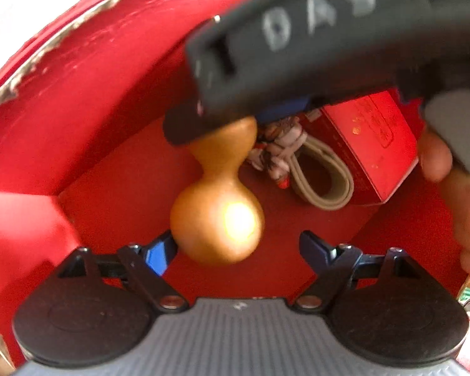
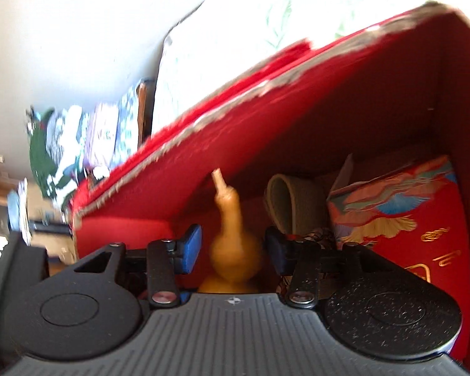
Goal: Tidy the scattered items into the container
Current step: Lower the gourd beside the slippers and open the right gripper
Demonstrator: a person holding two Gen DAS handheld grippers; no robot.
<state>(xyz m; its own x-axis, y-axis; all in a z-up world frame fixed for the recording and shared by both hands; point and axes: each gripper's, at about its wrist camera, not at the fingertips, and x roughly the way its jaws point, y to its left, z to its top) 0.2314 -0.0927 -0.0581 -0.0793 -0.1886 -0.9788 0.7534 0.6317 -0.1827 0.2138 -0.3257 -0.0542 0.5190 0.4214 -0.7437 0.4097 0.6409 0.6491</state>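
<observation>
- Left wrist view: your left gripper (image 1: 238, 247) hangs over the red box (image 1: 87, 100), pointing almost straight down, and its fingers (image 1: 161, 249) are spread wide. The golden gourd (image 1: 217, 206) lies on the box floor between them; the left pad looks to be at its bulb, the right pad stands clear. I judge it released, so lift straight up rather than sideways, or you may roll it.
- In that same view the right gripper (image 1: 329, 47) crosses the top of the frame with your hand (image 1: 438, 156) behind it, its tip over the gourd's neck. Beside the gourd sit a knotted cord charm (image 1: 279, 153), a beige looped band (image 1: 322, 181) and a small red carton (image 1: 373, 144).
- Right wrist view: the right gripper (image 2: 233, 249) has its fingers (image 2: 191, 247) parted with the gourd (image 2: 232, 244) standing between them, blurred; neither pad seems to press on it. Keep them apart while you back out, clear of the stem.
- Also here, the band (image 2: 285, 203) and a red carton printed with cranes (image 2: 398, 216) crowd the right side, so withdraw toward the open left wall (image 2: 178, 163).
</observation>
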